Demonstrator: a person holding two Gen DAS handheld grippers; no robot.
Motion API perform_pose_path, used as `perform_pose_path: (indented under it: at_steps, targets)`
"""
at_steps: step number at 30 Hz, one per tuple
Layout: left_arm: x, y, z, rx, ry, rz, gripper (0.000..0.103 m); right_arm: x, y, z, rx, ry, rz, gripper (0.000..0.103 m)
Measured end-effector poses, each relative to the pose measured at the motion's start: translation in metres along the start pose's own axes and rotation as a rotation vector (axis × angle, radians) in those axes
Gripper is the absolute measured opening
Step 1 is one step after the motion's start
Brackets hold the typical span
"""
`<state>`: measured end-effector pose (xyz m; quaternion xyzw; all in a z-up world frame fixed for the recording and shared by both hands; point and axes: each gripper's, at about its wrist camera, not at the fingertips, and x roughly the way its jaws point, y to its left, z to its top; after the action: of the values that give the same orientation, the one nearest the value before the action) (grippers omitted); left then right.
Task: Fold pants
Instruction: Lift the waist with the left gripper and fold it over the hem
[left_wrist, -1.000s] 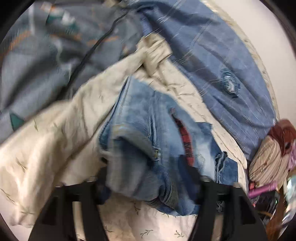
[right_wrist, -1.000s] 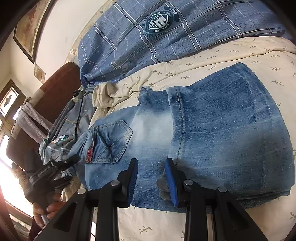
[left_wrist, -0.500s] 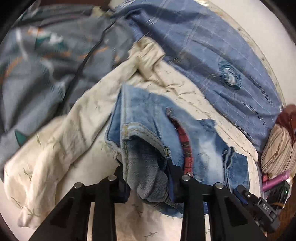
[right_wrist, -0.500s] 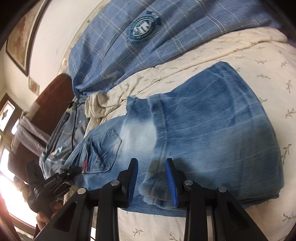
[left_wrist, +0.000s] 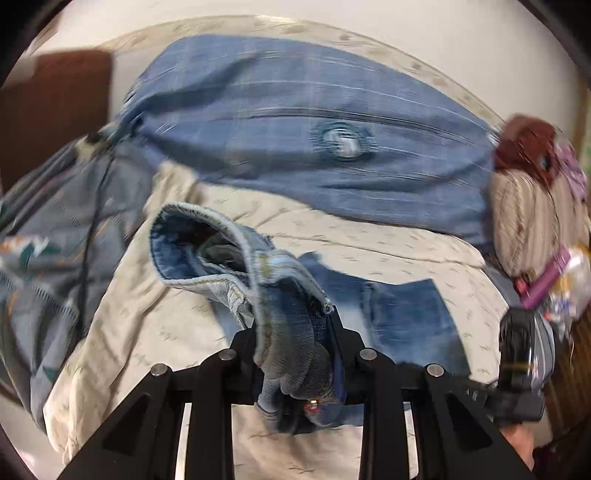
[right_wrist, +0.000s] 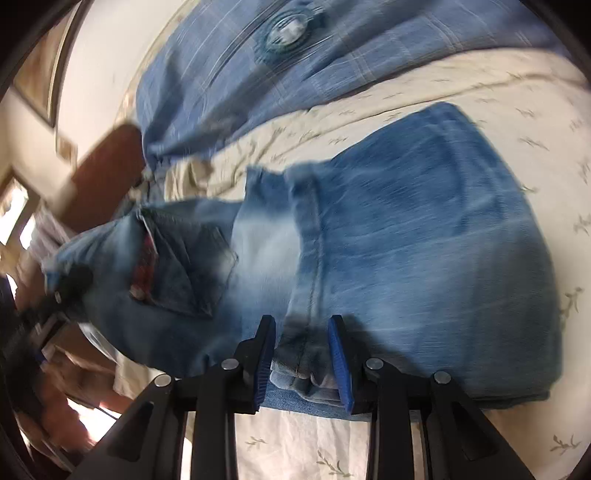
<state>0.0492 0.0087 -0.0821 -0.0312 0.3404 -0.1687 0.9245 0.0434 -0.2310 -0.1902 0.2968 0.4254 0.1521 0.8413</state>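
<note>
Blue denim jeans (right_wrist: 406, 229) lie partly folded on a cream bedsheet (right_wrist: 480, 424). My left gripper (left_wrist: 295, 343) is shut on the waistband end of the jeans (left_wrist: 236, 266) and holds it lifted off the bed, so the waistband hangs open. My right gripper (right_wrist: 301, 354) is shut on a bunched fold of the jeans at the near edge by the side seam. The back pocket with a red tag (right_wrist: 147, 258) shows at the left. The left gripper and hand show blurred in the right wrist view (right_wrist: 55, 302).
A blue checked pillow (left_wrist: 314, 140) lies at the back of the bed. A grey patterned blanket (left_wrist: 44, 258) with a black cable is at the left. A stuffed toy (left_wrist: 535, 192) and clutter are at the right. A wall and brown headboard (right_wrist: 96, 177) stand behind.
Both grippers have lifted the jeans; the left one has raised the waistband end and swung toward the pillow. The pocket end has risen off the sheet. Both views are motion-blurred.
</note>
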Motion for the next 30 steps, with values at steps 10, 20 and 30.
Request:
perform_pose_path:
  at_steps: [10, 20, 30]
  targets:
    - [0.038, -0.126, -0.009, 0.294, 0.056, -0.101, 0.028, -0.096, -0.072, 0.012, 0.241, -0.342, -0.012, 0.033]
    - [0.072, -0.178, -0.027, 0.330, 0.176, -0.288, 0.043, -0.123, -0.101, 0.009, 0.343, -0.419, -0.065, 0.034]
    - [0.038, -0.088, -0.006, 0.280, 0.040, -0.037, 0.063, -0.107, -0.046, 0.012, 0.140, -0.401, -0.010, 0.034]
